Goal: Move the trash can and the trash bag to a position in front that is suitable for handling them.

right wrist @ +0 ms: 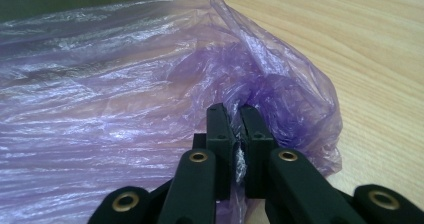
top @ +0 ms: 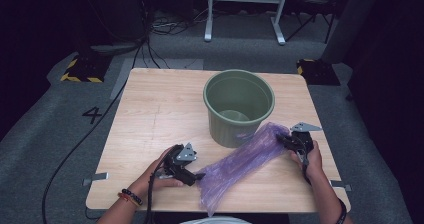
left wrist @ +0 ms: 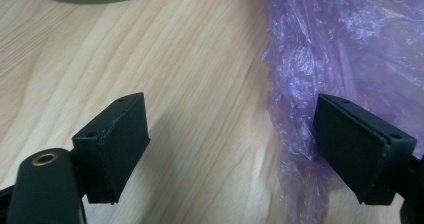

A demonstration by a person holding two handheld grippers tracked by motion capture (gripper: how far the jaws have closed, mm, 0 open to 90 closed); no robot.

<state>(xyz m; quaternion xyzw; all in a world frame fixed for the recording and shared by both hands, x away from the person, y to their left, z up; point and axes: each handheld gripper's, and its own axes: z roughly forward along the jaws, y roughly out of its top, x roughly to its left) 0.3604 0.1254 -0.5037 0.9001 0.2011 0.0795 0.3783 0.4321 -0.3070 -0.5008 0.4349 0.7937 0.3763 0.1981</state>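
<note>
On the floor left of the table (top: 150, 104), high view, a "4" (top: 92, 115) is marked. Both forearms reach in low; the bag (top: 240, 161) lies between left gripper (top: 199, 176) and right gripper (top: 280, 139), beside the bucket (top: 239, 106). Left gripper view: jaws spread wide, bag (left wrist: 345, 44) against the right one. Right gripper view: jaws clamped on a bag (right wrist: 125, 109) fold.

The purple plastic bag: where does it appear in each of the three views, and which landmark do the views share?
High view: the purple plastic bag lies lower centre, slanting from the green bucket toward the near table edge.
Left gripper view: it fills the right side, against the right jaw.
Right gripper view: it covers the left and centre, pinched between the jaws.
Shared landmark: the light wooden table.
</note>
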